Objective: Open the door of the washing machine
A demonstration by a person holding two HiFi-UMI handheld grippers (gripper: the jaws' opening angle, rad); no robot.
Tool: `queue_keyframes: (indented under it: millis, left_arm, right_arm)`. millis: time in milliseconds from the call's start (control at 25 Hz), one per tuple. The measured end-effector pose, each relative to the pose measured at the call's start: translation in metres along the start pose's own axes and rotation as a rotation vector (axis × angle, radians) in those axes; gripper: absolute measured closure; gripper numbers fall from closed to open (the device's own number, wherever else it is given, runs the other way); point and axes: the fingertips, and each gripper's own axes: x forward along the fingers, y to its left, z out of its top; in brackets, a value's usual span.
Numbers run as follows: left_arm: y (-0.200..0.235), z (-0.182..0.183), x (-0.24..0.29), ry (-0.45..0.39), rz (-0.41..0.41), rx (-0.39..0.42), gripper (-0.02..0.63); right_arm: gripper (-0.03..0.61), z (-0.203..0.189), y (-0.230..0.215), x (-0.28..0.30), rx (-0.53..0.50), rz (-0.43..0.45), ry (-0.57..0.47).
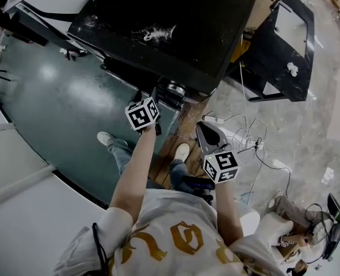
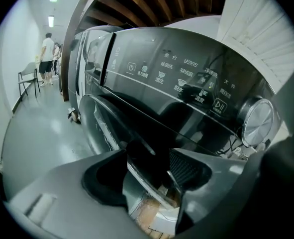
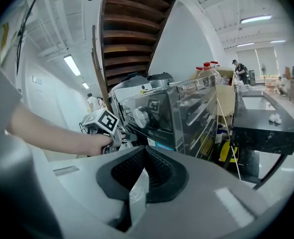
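Observation:
From the head view I look down on the black top of the washing machine (image 1: 175, 22). My left gripper (image 1: 157, 126) reaches under its front edge at the door. In the left gripper view the glossy control panel (image 2: 186, 78) and a silver dial (image 2: 258, 122) sit above the curved door (image 2: 99, 118). The left gripper (image 2: 149, 171) has its jaws on either side of the door's dark handle edge (image 2: 147, 156), gripping it. My right gripper (image 1: 209, 137) hangs back on the right, shut and empty. In its own view, the right gripper (image 3: 143, 171) faces the washing machine (image 3: 161, 118).
A wooden pallet (image 1: 175, 148) lies under the machine. Cables and a power strip (image 1: 247, 140) trail over the floor on the right. A black table (image 1: 290, 45) stands beside the machine. A person (image 2: 47, 59) stands far down the corridor, near a chair (image 2: 27, 78).

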Motion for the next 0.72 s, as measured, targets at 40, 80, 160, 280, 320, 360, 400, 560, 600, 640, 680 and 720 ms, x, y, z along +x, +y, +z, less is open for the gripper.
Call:
queue_keyframes:
  millis: [40,80,160,280,320,360,400,560,600,640,680,720]
  left_arm:
    - [0.0,0.0,0.0,0.001,-0.003,0.0,0.365]
    - [0.0,-0.001,0.0,0.004,-0.006,-0.001,0.365]
    - [0.0,-0.001,-0.001,0.006,-0.012,-0.003,0.365]
    - [0.001,-0.001,-0.002,0.004,-0.018,-0.007,0.367]
    - [0.001,-0.002,-0.002,0.004,-0.021,-0.012,0.368]
    - [0.002,-0.002,-0.002,0.006,-0.024,-0.019,0.368]
    - [0.003,-0.003,-0.002,0.01,-0.029,-0.029,0.37]
    - [0.008,-0.01,-0.007,0.016,-0.042,-0.046,0.377]
    - [0.009,-0.011,-0.009,0.015,-0.043,-0.046,0.379]
    - [0.011,-0.012,-0.011,0.017,-0.045,-0.047,0.38]
    - [0.013,-0.013,-0.013,0.02,-0.047,-0.049,0.382]
    - [0.015,-0.015,-0.016,0.023,-0.047,-0.052,0.385]
  right_arm:
    - [0.561,-0.001,0.001,-0.001,-0.001,0.0,0.001]
    - [0.561,-0.001,0.001,-0.001,-0.002,0.0,0.001]
    - [0.561,-0.002,0.003,-0.003,-0.004,0.0,0.001]
    - [0.561,-0.002,0.003,-0.006,-0.008,-0.003,0.002]
    - [0.561,-0.002,0.003,-0.008,-0.008,-0.005,0.001]
    - [0.561,-0.003,0.003,-0.009,-0.008,-0.008,0.001]
    - [0.561,-0.003,0.003,-0.01,-0.006,-0.011,0.0]
    - [0.561,-0.005,0.002,-0.014,-0.006,-0.017,-0.001]
    - [0.561,-0.005,0.002,-0.014,-0.008,-0.018,-0.001]
    - [0.561,-0.004,0.003,-0.014,-0.01,-0.018,-0.002]
    - [0.561,-0.004,0.004,-0.014,-0.013,-0.017,-0.003]
    - [0.561,-0.003,0.005,-0.014,-0.017,-0.014,-0.003]
